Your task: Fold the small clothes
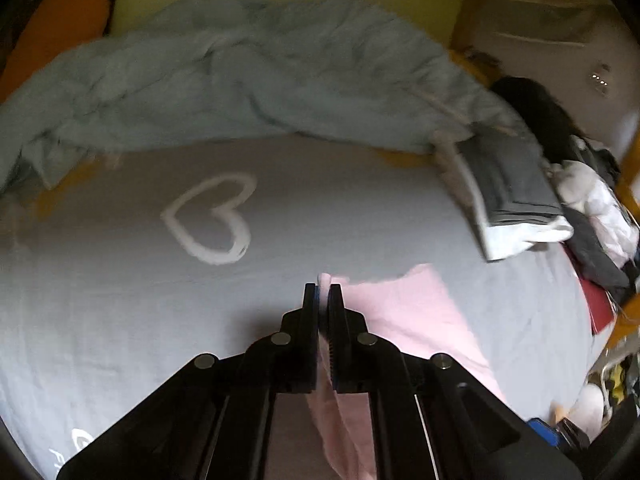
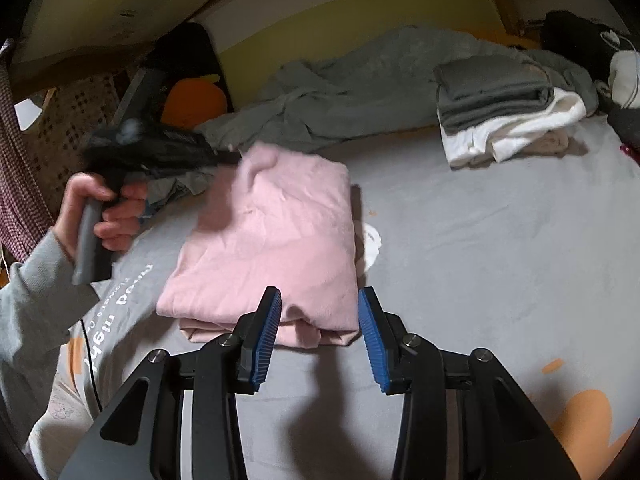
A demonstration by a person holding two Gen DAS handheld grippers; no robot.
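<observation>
A pink garment [image 2: 272, 240] lies partly folded on the grey bed sheet [image 2: 480, 260]. My left gripper [image 1: 323, 292] is shut on an edge of the pink garment [image 1: 408, 312], and pink cloth hangs between its fingers. In the right wrist view the left gripper [image 2: 236, 156] sits at the garment's far left corner, held by a hand. My right gripper [image 2: 318, 304] is open and empty, its blue pads [image 2: 268, 336] just short of the garment's near edge.
A stack of folded grey and white clothes [image 2: 504, 108] sits at the back right of the bed. A rumpled grey-blue blanket [image 1: 240, 72] lies along the far side. An orange cushion [image 2: 196, 100] is at the back left. Loose clothes [image 1: 600, 216] pile at the right edge.
</observation>
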